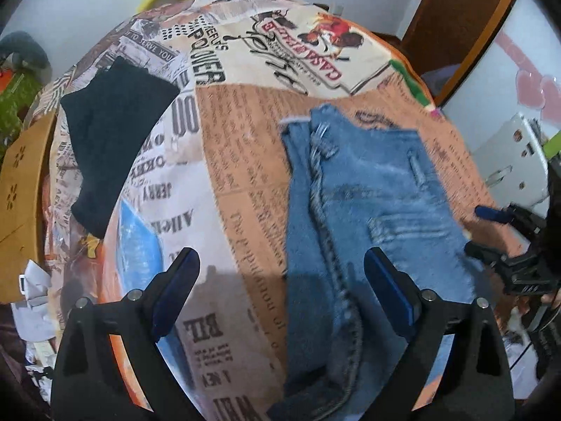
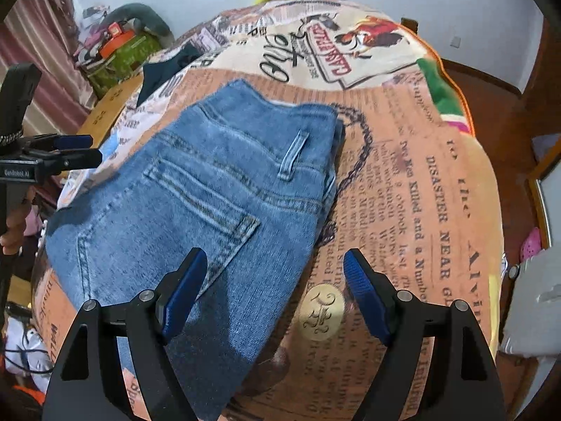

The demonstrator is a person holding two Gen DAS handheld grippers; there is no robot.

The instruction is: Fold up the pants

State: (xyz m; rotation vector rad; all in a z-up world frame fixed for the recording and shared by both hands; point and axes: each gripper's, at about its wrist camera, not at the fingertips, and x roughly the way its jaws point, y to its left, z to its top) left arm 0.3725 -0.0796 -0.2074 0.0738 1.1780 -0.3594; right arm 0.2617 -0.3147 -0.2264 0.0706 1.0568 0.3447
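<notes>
Both grippers hung released over folded jeans on a newsprint-patterned cloth.

Nearest, the left gripper (image 1: 282, 266) and the right gripper (image 2: 275, 266) stood spread, nothing between the pads. The jeans (image 2: 210, 203) showed a back pocket only in the right view; the dark garment (image 1: 112, 133) beyond lay whole only in the left. The cloth (image 1: 245, 161) blurred toward its far edge.
</notes>
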